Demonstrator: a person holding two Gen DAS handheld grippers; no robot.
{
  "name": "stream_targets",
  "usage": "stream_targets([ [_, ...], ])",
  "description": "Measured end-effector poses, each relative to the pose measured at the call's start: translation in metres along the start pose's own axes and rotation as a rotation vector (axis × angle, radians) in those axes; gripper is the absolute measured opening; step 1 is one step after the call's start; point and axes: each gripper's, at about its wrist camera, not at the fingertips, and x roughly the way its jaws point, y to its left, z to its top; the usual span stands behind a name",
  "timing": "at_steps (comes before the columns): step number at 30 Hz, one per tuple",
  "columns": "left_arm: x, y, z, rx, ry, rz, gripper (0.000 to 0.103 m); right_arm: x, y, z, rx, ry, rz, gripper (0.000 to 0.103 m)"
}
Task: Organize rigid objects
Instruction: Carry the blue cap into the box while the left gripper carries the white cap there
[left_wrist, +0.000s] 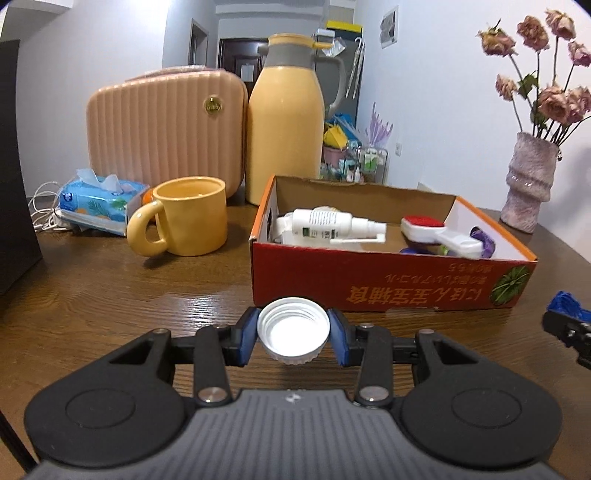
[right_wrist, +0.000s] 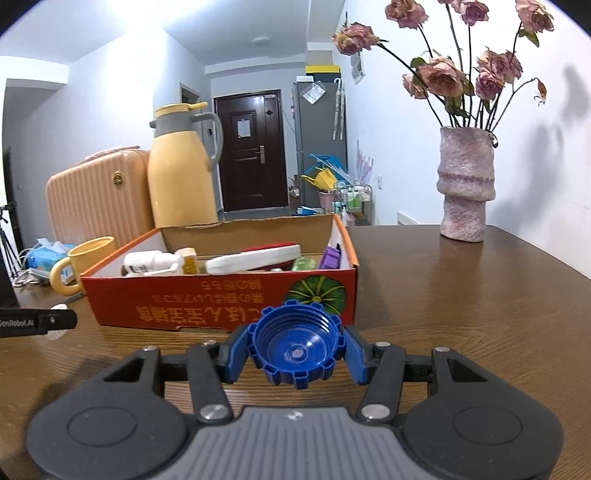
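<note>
1. The left claw (left_wrist: 293, 334) is closed partway on a white screw cap (left_wrist: 293, 329), its blue pads pressing the cap's ribbed sides; the cap's open, threaded side faces up and it is held clear above the surface (left_wrist: 110, 295).
2. The right claw (right_wrist: 295, 349) grips a blue notched cap (right_wrist: 295, 347) the same way, pads against both sides, hollow side facing up toward the camera, also held off the wood.
3. Just beyond both claws stands an open red cardboard box (left_wrist: 369, 277) with upside-down printed lettering and a green pumpkin picture on its near wall.
4. Inside the box lie a white spray bottle (left_wrist: 332, 221) on its side at the left, a white brush with a red pad (left_wrist: 424, 229) toward the right, and a purple item (left_wrist: 484, 240) at the far right corner.
5. Left of the box sits a yellow mug (left_wrist: 188, 218), handle toward the camera, with a tissue pack (left_wrist: 99, 199) further left.
6. Behind them stand a peach ribbed case (left_wrist: 166, 129) and a yellow thermos jug (left_wrist: 284, 122), side by side.
7. Well to the right of the box, a pink vase (right_wrist: 465, 184) holds dried roses (right_wrist: 443, 74).
</note>
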Motion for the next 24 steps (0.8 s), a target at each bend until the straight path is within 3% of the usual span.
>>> stream_targets([
  [10, -0.031, -0.012, 0.003, 0.001, -0.074, -0.001, 0.041, -0.006, 0.014, 0.007, -0.020, -0.024, 0.039, 0.053],
  [24, -0.033, -0.025, 0.030, -0.029, -0.135, -0.002, 0.041, 0.005, 0.031, 0.036, -0.044, -0.078, 0.069, 0.053],
])
